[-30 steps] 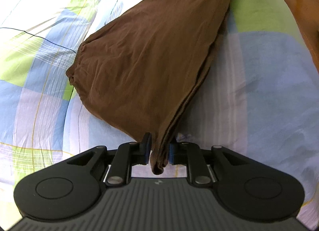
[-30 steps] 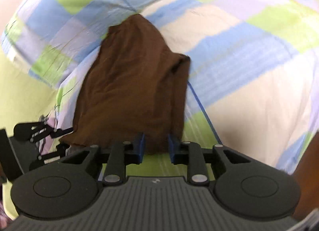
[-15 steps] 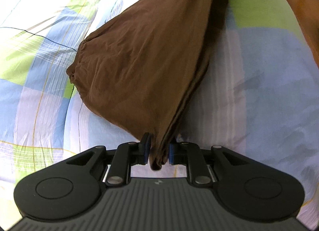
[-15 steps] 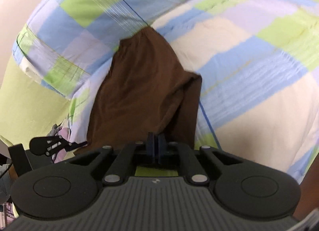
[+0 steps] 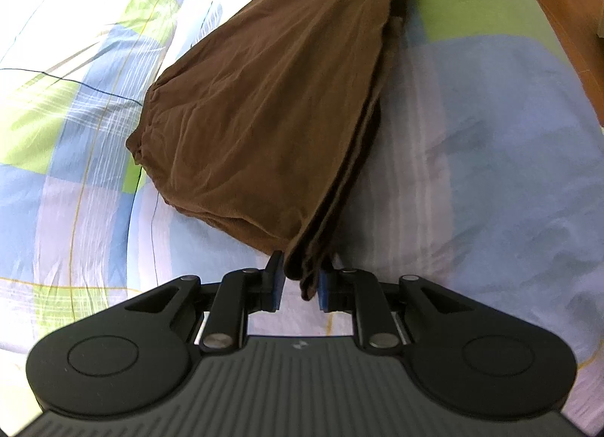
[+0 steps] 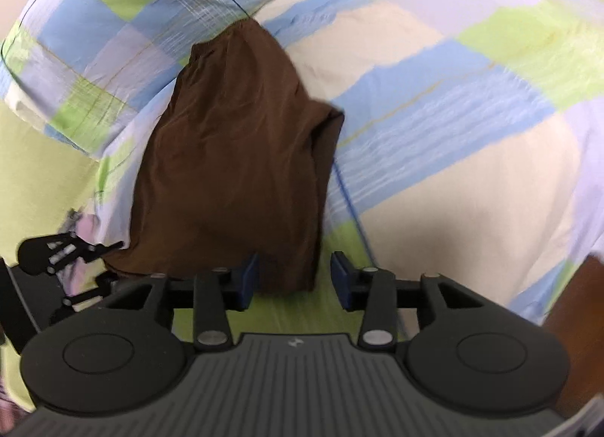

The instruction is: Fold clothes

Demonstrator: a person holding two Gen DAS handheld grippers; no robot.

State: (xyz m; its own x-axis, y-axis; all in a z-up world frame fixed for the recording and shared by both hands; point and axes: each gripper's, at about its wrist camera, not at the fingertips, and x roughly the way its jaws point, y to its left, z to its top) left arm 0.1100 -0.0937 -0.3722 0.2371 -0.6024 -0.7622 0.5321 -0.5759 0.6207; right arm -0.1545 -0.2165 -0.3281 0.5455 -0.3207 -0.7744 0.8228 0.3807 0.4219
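A brown garment [image 5: 264, 104] lies folded on the checked bedspread [image 5: 472, 135], and its near corner is bunched into thick layers. My left gripper [image 5: 300, 284] is shut on that bunched corner, and the cloth runs up and away from it. In the right wrist view the same garment [image 6: 234, 157] lies flat, its near edge between the blue pads of my right gripper [image 6: 296, 280]. Those jaws are opening and the pads stand clear of the cloth. The left gripper [image 6: 113, 261] shows at the garment's left corner.
The bedspread [image 6: 453, 135] of blue, green and pale squares fills both views. Wooden floor [image 5: 558, 2] shows past the bed's edge at the upper right of the left wrist view. A dark brown strip [image 6: 573, 304] shows at the lower right of the right wrist view.
My right gripper went from partly open to fully shut and now stands wider open. The garment's far end has shifted in the left wrist view. The left gripper keeps its hold.
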